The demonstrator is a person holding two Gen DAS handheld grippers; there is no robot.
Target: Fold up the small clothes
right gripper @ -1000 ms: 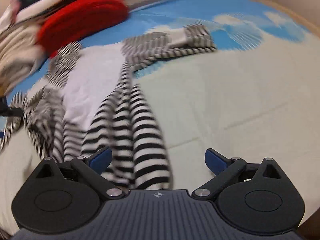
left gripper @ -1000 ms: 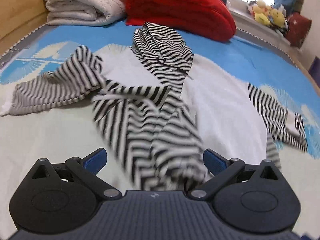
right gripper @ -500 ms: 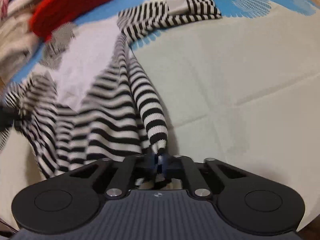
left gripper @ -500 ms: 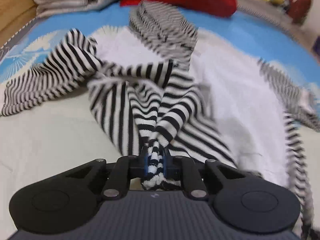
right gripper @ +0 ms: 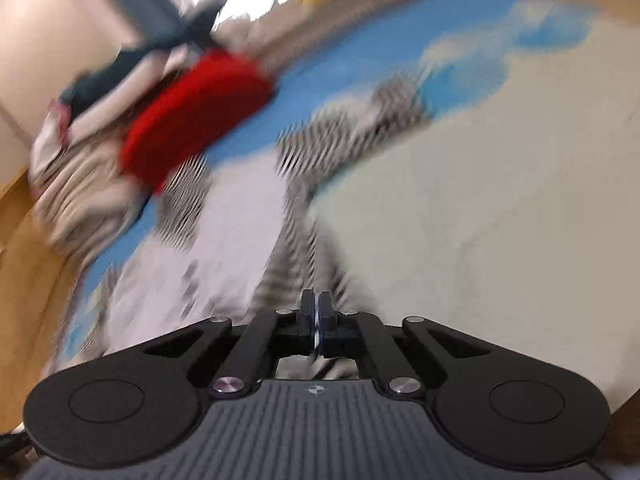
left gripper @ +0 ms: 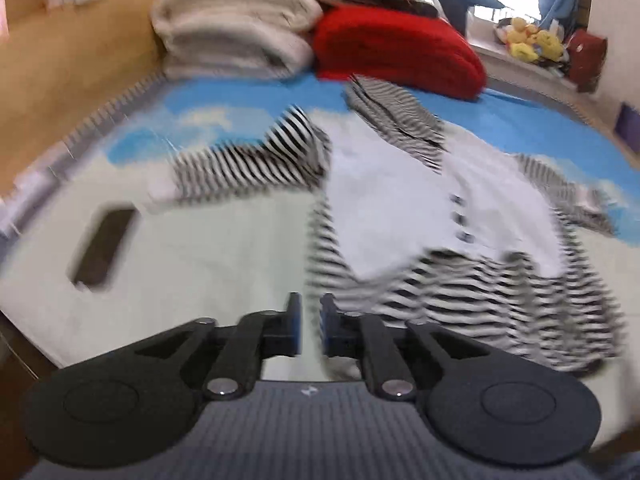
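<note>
On the bed [left gripper: 208,264], spread over a cream and blue printed sheet: one small garment [left gripper: 404,204], white body with black-and-white striped sleeves, hood and lower part, lying open with a row of dark buttons [left gripper: 460,220] down the white front. One striped sleeve [left gripper: 256,160] reaches toward the left of the left wrist view; the hood [left gripper: 396,120] lies at the far end, near the pillows. The striped lower part is bunched up at the near right.

Left claw [left gripper: 310,330]: jaws a narrow gap apart, having just been opening; nothing between the blue pads [left gripper: 295,328], only bare sheet showing through the gap. The garment's near striped edge lies just beside it, to the right; whether it touches the right finger cannot be told through the blur.

Right claw [right gripper: 316,320]: jaws pressed together, pinching a thin fold of the garment's striped cloth [right gripper: 296,256], which runs away from the fingertips toward the far sleeve.

Other items: a dark flat rectangular object [left gripper: 104,248] on the sheet at the left, well apart from the garment; a red cushion [left gripper: 396,52] and a stack of folded cream blankets [left gripper: 236,32] at the head of the bed; yellow soft toys [left gripper: 532,40] on the window ledge. Both views are motion-blurred, the right one heavily.
</note>
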